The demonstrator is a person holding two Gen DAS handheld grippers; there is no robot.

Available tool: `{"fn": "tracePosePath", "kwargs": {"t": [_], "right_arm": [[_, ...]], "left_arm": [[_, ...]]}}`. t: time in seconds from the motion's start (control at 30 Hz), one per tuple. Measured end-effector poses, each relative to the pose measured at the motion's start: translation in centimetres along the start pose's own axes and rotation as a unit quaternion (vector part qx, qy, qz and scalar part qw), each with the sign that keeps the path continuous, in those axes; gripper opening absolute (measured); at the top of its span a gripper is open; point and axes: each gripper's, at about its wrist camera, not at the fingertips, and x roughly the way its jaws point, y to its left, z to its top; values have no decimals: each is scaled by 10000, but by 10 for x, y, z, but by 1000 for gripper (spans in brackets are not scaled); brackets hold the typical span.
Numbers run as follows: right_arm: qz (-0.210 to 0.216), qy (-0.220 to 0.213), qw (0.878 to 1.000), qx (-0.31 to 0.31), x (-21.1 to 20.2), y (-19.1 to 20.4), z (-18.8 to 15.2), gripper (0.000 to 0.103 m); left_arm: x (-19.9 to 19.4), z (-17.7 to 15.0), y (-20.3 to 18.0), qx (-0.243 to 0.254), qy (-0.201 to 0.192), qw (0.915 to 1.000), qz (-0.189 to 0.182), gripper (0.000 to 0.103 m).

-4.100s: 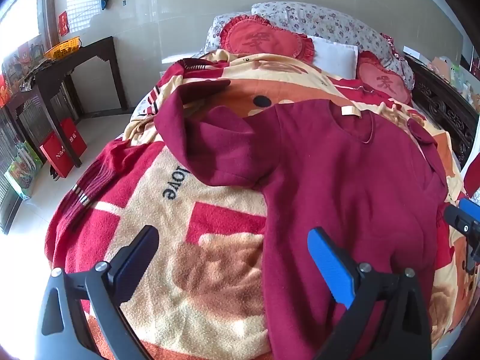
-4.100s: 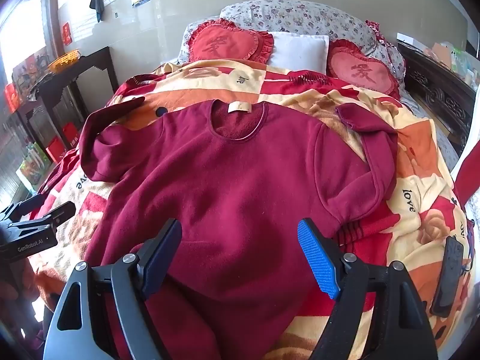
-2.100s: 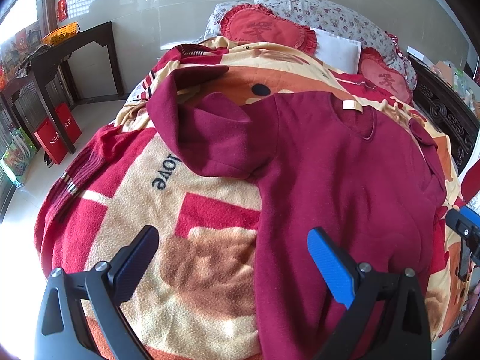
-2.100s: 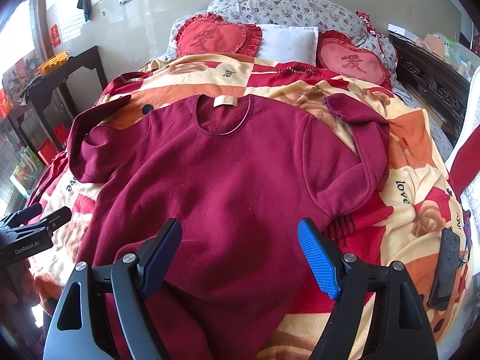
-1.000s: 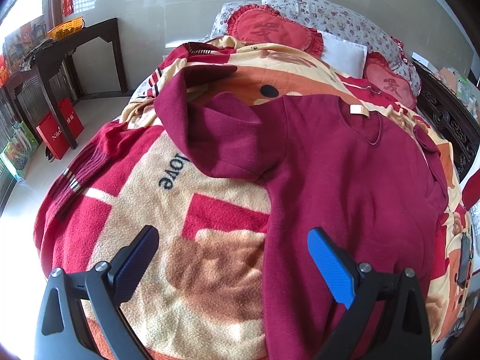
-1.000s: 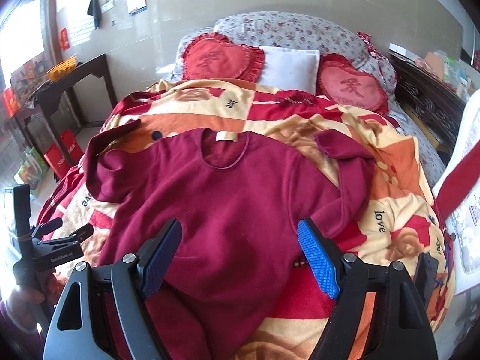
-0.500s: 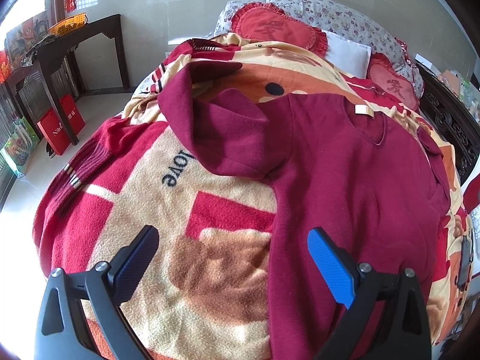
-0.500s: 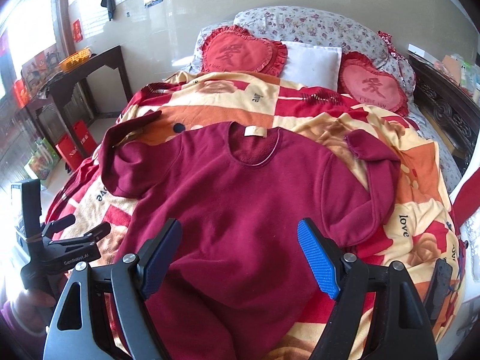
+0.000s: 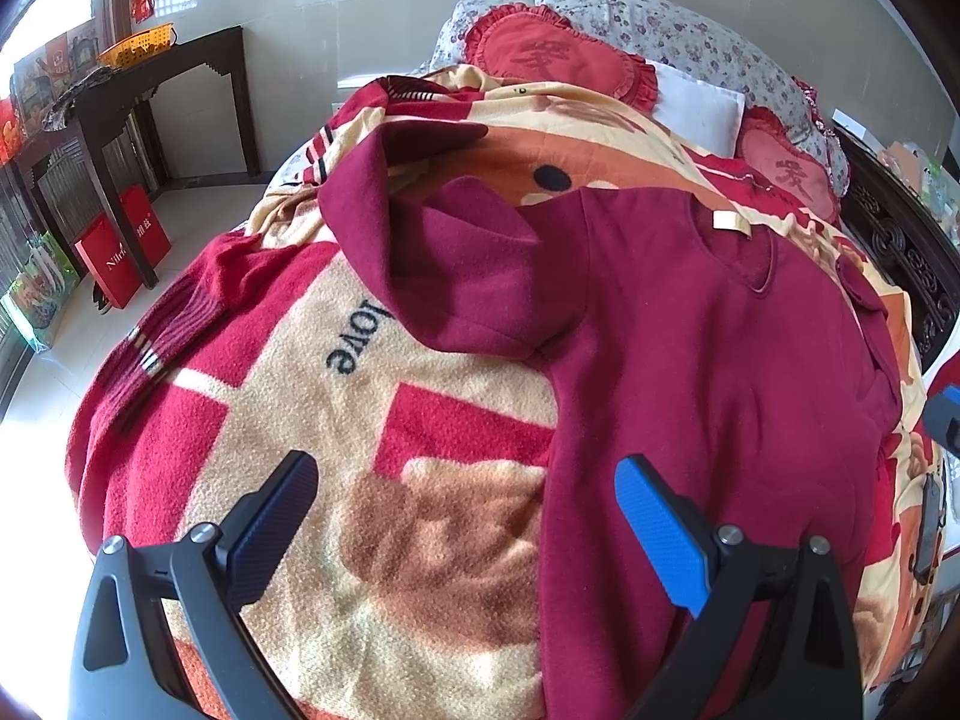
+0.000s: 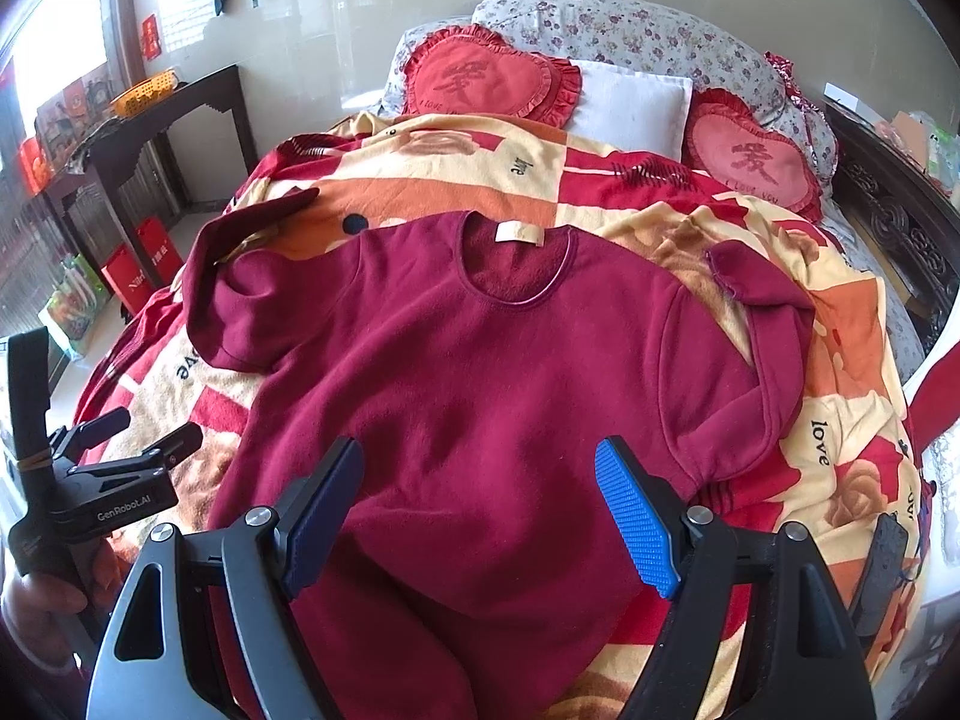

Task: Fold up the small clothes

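A maroon sweater (image 10: 480, 372) is being displayed flat, front up, on a patterned blanket (image 9: 372, 432) covering the bed, collar at the far end. The left gripper (image 9: 465, 507) and right gripper (image 10: 480, 498) are being held wide open and empty above its near hem.

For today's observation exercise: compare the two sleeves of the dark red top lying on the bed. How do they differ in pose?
1. The left sleeve is bunched close to the body, its end bent back toward the pillows; the right sleeve arcs outward in a long curve.
2. The left sleeve's cuff cannot be made out; the right sleeve's cuff is open and plain to see.

Both are the same dark red fleece, rest on the blanket, and neither is folded over the body yet.
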Motion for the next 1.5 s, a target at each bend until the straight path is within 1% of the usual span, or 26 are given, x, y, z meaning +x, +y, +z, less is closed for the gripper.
{"fn": "tracePosePath", "kwargs": {"t": [0.27, 0.43, 0.6, 0.67, 0.7, 0.8, 0.87, 0.93, 1.13, 1.23, 1.33, 1.4, 1.43, 1.47, 1.5], "right_arm": [[31, 45, 10000, -39, 8, 4, 4, 62], [125, 117, 9998, -63, 24, 10, 17, 62], [568, 143, 9983, 83, 44, 16, 43, 62], [840, 105, 9963, 151, 53, 23, 59, 62], [975, 111, 9951, 139, 59, 29, 69, 62], [1171, 71, 9931, -77, 75, 53, 96, 62], [1355, 65, 9905, -224, 91, 74, 115, 62], [1670, 159, 9854, -277, 111, 94, 135, 62], [2106, 467, 9764, -70, 182, 144, 179, 62], [2200, 502, 9742, 90, 216, 166, 199, 62], [2266, 544, 9720, 310, 243, 178, 213, 62], [2220, 617, 9723, 391, 259, 185, 219, 62], [2190, 721, 9722, 418, 270, 188, 221, 61], [2216, 789, 9710, 429, 277, 189, 223, 49], [2287, 810, 9691, 451, 282, 190, 224, 25]], "left_arm": [[5, 7, 9, -106, 39, 9999, 15, 101], [12, 20, 20, -229, 22, 9997, 77, 101], [23, 40, 34, -430, -46, 9990, 144, 101], [33, 51, 44, -587, -21, 9981, 196, 101], [38, 56, 50, -675, -6, 9975, 213, 101], [56, 69, 64, -862, 52, 9956, 368, 101], [69, 75, 72, -916, 108, 9945, 489, 101], [80, 77, 78, -931, 174, 9937, 593, 101], [102, 77, 87, -888, 270, 9937, 634, 101], [107, 76, 86, -816, 271, 9941, 658, 101], [111, 76, 88, -813, 281, 9943, 635, 101], [113, 77, 88, -805, 281, 9943, 640, 102], [113, 77, 88, -797, 276, 9943, 645, 102], [114, 77, 88, -782, 268, 9944, 653, 102], [116, 78, 87, -768, 264, 9945, 661, 102]]}}
